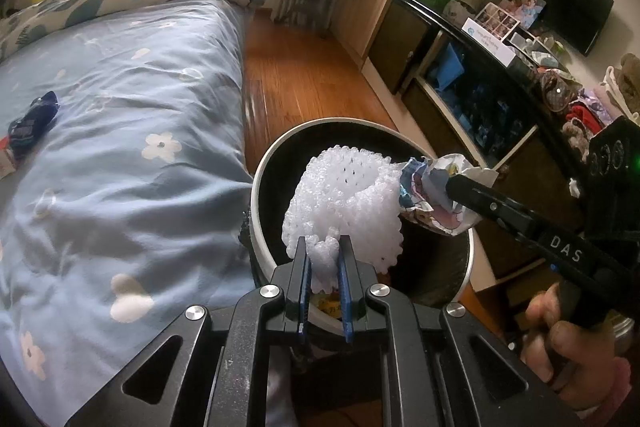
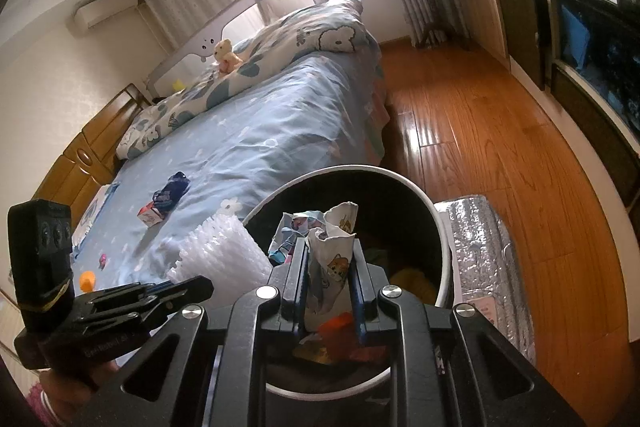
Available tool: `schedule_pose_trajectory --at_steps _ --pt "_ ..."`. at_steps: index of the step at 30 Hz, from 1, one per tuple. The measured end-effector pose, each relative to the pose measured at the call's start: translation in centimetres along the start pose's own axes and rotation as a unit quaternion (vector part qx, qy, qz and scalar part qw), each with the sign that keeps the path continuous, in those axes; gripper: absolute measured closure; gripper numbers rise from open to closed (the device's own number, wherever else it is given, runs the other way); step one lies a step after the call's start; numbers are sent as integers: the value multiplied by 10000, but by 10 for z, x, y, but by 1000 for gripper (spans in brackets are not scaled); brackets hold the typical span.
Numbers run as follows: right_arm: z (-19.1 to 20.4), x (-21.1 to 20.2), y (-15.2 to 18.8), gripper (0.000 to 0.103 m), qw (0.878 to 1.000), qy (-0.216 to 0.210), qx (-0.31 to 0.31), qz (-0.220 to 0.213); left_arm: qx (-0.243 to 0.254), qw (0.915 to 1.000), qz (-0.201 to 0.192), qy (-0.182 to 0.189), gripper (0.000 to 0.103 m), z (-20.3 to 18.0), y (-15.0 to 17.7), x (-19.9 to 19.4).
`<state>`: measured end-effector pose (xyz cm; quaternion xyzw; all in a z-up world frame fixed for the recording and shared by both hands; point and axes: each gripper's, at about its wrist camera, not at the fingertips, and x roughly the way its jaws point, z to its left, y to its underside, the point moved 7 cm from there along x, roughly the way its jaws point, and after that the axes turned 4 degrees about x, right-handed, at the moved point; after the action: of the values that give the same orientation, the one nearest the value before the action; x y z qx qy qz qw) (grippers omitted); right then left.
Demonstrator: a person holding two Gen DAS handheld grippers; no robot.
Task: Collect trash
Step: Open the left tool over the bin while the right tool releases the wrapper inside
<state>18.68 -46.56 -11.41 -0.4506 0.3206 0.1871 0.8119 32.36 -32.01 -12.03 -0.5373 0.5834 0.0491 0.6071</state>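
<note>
My left gripper (image 1: 324, 247) is shut on a white foam net sleeve (image 1: 344, 203) and holds it over the open bin (image 1: 272, 163), a round white bin with a black inside. My right gripper (image 2: 330, 247) is shut on a crumpled printed paper wrapper (image 2: 332, 263) over the same bin (image 2: 436, 223). In the left wrist view the wrapper (image 1: 428, 195) touches the foam sleeve's right side. In the right wrist view the foam sleeve (image 2: 224, 251) shows at the bin's left rim. Coloured trash lies inside the bin.
The bed (image 1: 120, 115) with a blue flowered sheet is left of the bin. On it lie a dark blue wrapper (image 2: 172, 191), a small red and white box (image 2: 150, 215) and an orange piece (image 2: 87, 281). A silver foil roll (image 2: 484, 259) lies right of the bin on the wooden floor (image 2: 500, 131). A dark cabinet (image 1: 460, 79) lines the right wall.
</note>
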Motion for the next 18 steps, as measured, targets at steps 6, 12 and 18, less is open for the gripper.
schedule_pose_trajectory --at_steps 6,12,18 --pt "-4 6 -1 85 10000 43 15 61 -8 10000 51 4 91 -3 -1 4" --pt "-7 10 -2 80 9999 57 20 116 -61 9999 97 24 78 -5 -2 8" --pt "-11 14 -2 59 9998 136 86 140 -100 9999 29 52 63 -6 -1 3"
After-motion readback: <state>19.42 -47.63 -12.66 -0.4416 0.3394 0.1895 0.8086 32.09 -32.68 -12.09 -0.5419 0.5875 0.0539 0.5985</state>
